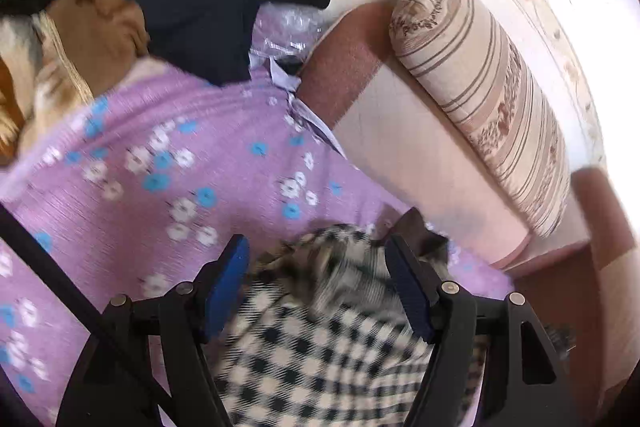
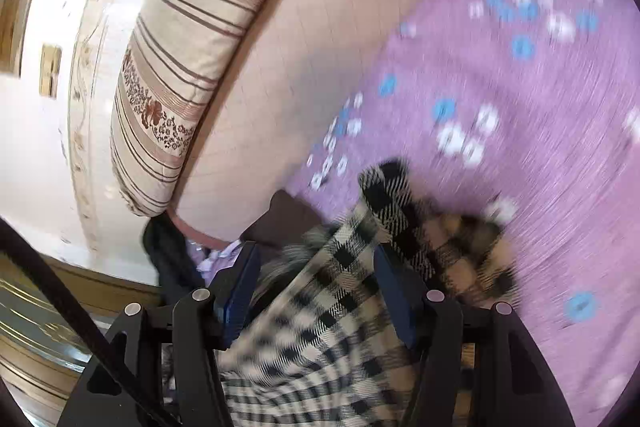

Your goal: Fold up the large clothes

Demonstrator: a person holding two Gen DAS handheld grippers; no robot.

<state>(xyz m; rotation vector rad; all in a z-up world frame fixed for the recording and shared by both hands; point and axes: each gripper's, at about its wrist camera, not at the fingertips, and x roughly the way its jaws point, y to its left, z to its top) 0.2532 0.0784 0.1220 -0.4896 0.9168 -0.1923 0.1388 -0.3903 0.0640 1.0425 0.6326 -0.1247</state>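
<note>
A black-and-cream checked garment (image 1: 320,339) lies bunched on a purple flowered bedsheet (image 1: 132,163). My left gripper (image 1: 316,267) is open, its blue fingers (image 1: 228,283) either side of the bunched checked cloth. In the right wrist view the same checked garment (image 2: 320,327) passes between the blue fingers (image 2: 240,287) of my right gripper (image 2: 316,267), which is also open around it. Part of the cloth (image 2: 448,227) spills to the right of the right finger over the sheet (image 2: 500,75). Both views are motion-blurred.
A heap of other clothes, dark navy (image 1: 208,11) and tan (image 1: 96,23), sits at the far left of the bed. A striped bolster pillow (image 1: 488,95) lies along the pink padded headboard (image 1: 412,147), also in the right wrist view (image 2: 180,47).
</note>
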